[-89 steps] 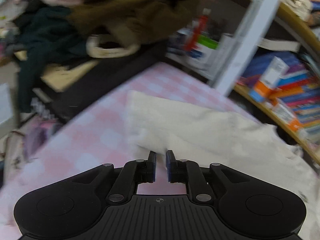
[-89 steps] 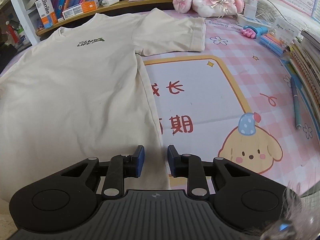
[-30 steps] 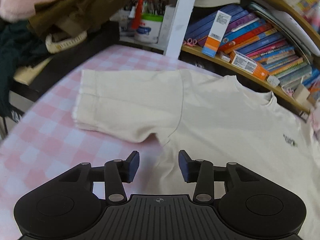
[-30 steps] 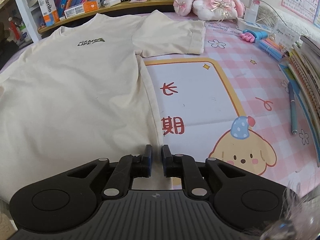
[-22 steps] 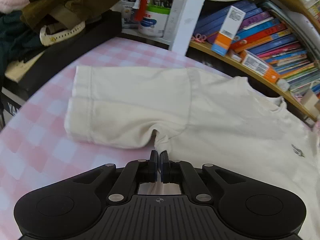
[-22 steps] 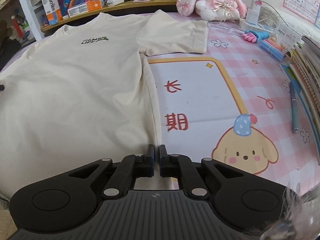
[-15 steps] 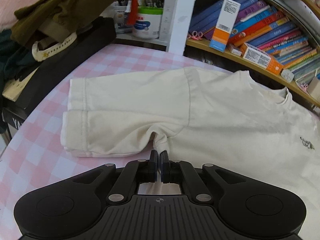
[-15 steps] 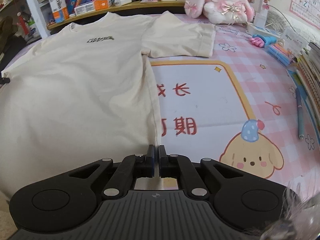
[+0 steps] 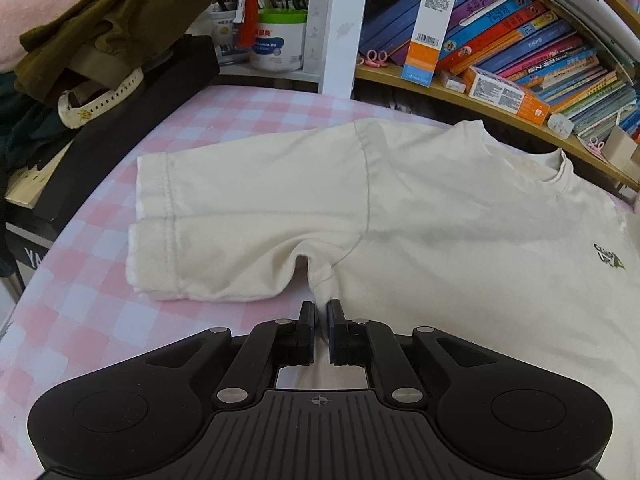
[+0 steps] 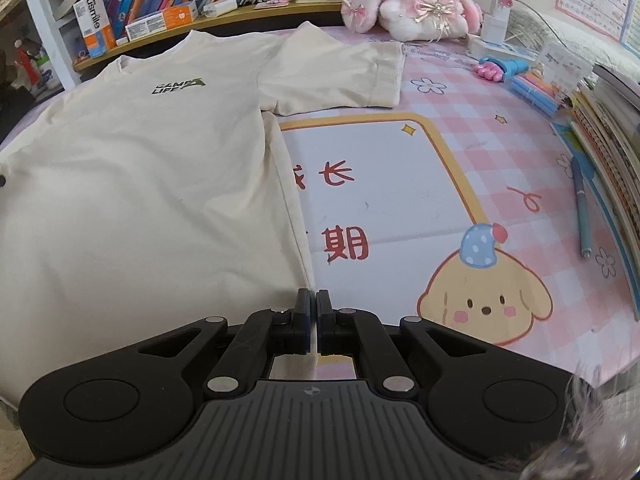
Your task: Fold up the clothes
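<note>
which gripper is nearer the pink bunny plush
Right. The right gripper sits at the t-shirt's side edge, the bunny plush across the table ahead. The left gripper is at the opposite armpit.

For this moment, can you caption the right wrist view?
Right gripper shut on the cream T-shirt's side edge, over a pink cartoon desk mat.

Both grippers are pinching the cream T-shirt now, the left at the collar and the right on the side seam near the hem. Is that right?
Not quite. The left gripper has the T-shirt at the underarm, where sleeve meets side seam, not the collar; its jaws are easing open around the fabric. The left wrist view shows it. The right gripper does pinch the side seam.
</note>
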`<action>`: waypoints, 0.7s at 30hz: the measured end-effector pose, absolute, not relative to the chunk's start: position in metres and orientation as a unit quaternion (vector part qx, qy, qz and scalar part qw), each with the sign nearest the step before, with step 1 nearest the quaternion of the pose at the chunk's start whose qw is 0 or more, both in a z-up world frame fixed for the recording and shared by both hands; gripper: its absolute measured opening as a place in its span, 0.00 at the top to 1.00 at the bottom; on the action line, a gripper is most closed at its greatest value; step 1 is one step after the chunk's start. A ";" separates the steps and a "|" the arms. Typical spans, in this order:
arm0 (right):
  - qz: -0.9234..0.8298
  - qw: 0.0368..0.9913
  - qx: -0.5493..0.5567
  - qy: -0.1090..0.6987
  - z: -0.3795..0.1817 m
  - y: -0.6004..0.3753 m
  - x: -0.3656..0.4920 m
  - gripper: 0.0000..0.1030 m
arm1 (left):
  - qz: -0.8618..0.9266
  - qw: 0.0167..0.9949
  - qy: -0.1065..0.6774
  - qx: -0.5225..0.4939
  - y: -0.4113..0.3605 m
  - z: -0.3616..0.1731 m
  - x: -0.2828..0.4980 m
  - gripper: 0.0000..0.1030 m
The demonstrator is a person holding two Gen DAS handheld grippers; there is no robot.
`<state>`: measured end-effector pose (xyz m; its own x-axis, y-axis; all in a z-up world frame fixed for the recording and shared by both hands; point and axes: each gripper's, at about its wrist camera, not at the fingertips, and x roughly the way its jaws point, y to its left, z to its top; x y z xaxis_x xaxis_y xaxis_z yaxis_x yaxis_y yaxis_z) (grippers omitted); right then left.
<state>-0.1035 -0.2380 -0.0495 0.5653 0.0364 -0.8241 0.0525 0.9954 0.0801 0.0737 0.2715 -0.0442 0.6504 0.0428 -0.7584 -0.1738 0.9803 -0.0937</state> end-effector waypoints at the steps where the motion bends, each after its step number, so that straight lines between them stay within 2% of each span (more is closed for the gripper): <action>1: -0.008 0.883 0.052 0.466 -0.049 -0.238 -0.105 0.97 | 0.062 0.910 0.402 -0.081 0.271 -0.040 0.066 0.91; 2: -0.012 0.883 0.056 0.466 -0.049 -0.239 -0.105 0.97 | 0.064 0.915 0.390 -0.082 0.271 -0.036 0.059 0.87; 3: -0.018 0.882 0.059 0.467 -0.048 -0.238 -0.106 0.90 | 0.067 0.919 0.379 -0.084 0.271 -0.031 0.051 0.84; 4: -0.026 0.883 0.062 0.464 -0.047 -0.238 -0.108 0.78 | 0.066 0.923 0.369 -0.084 0.270 -0.027 0.044 0.73; 5: -0.031 0.886 0.066 0.458 -0.044 -0.238 -0.110 0.72 | 0.060 0.927 0.362 -0.082 0.267 -0.023 0.035 0.62; 6: -0.032 0.889 0.071 0.450 -0.041 -0.238 -0.112 0.67 | 0.054 0.930 0.356 -0.081 0.265 -0.020 0.026 0.58; 11: -0.036 0.898 0.092 0.428 -0.028 -0.228 -0.118 0.62 | 0.022 0.940 0.337 -0.050 0.250 -0.006 -0.017 0.38; 15: -0.043 0.903 0.105 0.415 -0.021 -0.215 -0.122 0.50 | -0.005 0.942 0.334 -0.021 0.236 -0.001 -0.048 0.26; 21: -0.048 0.906 0.112 0.404 -0.016 -0.190 -0.133 0.38 | -0.051 0.938 0.342 0.031 0.214 0.000 -0.081 0.21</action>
